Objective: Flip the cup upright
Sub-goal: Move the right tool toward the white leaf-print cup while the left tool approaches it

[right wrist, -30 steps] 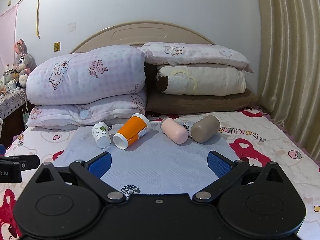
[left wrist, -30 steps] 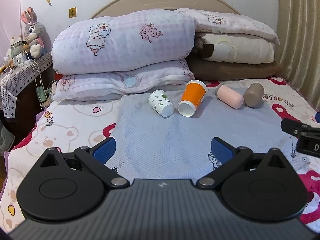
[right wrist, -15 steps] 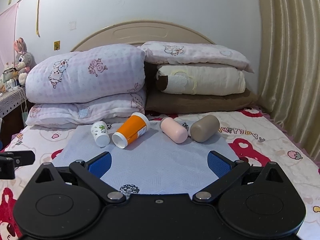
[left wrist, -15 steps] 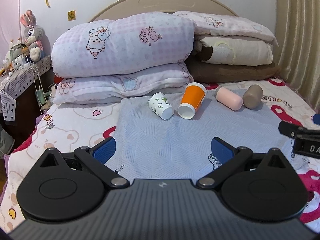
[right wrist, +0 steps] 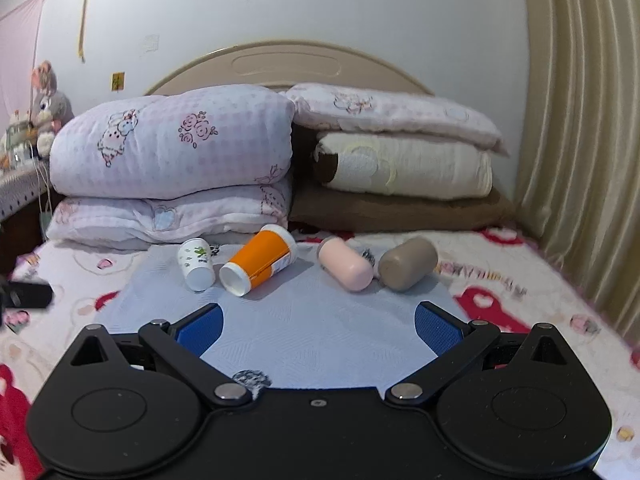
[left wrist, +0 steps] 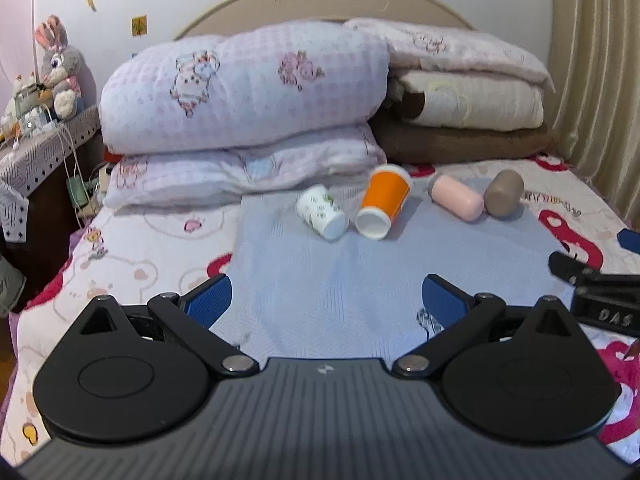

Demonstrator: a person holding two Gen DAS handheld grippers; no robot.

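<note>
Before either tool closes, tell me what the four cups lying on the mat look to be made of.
White cup: likely paper, matte wall with a printed green leaf.
Orange cup: paper or thin plastic, printed sleeve and white rolled rim; unclear which.
Pink cup and brown cup: probably plastic or silicone, smooth, rounded ends, soft sheen.

Stacked pillows against headboard; plush rabbit (far left) on sidetable.

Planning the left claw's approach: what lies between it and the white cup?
Only bare blue mat separates the open left claw from the white cup, as the left wrist view shows.
</note>
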